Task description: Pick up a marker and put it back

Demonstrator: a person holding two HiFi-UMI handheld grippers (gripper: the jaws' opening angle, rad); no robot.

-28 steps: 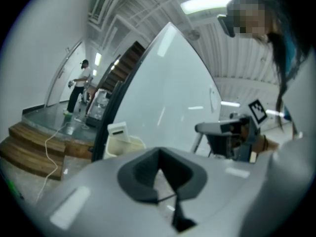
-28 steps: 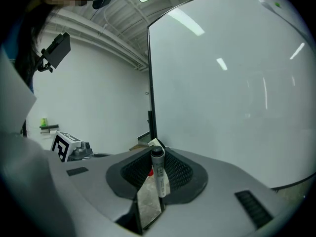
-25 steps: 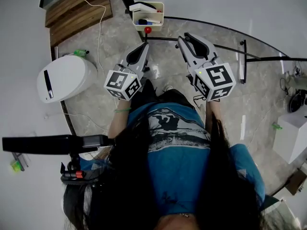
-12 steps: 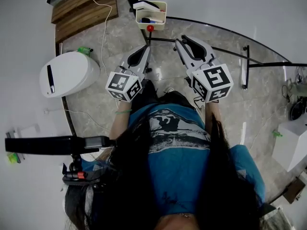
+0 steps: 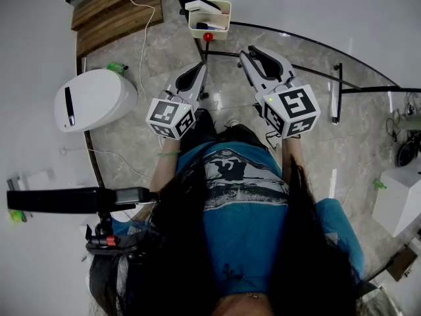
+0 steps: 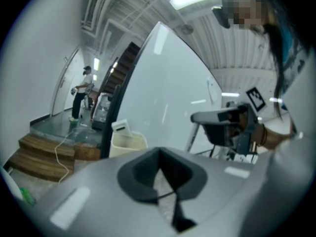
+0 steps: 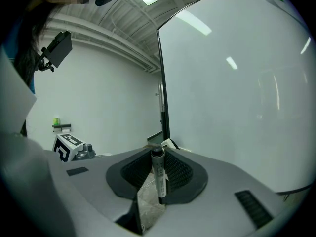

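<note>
A black-capped marker (image 7: 159, 177) stands upright between the dark pads of my right gripper (image 7: 154, 154), which is shut on it. In the head view that right gripper (image 5: 248, 52) is held out in front of the person, pointing toward the whiteboard (image 5: 316, 5). My left gripper (image 5: 199, 66) is beside it, and its jaws (image 6: 159, 157) are shut with nothing between them. A pale yellow tray (image 5: 224, 18) on the board's lower edge holds other markers and a white eraser (image 5: 200, 6). The tray (image 6: 127, 142) lies ahead of the left gripper.
A white rounded bin (image 5: 92, 101) stands on the stone floor at the left, near wooden steps (image 5: 112, 12) and a loose white cable (image 5: 139, 45). A black bar on a stand (image 5: 72, 198) lies at the lower left. The board's dark frame legs (image 5: 335, 91) stand at the right.
The view has shifted slightly, so the tray sits a little higher in the picture. Both grippers keep almost the same places in front of the person.
</note>
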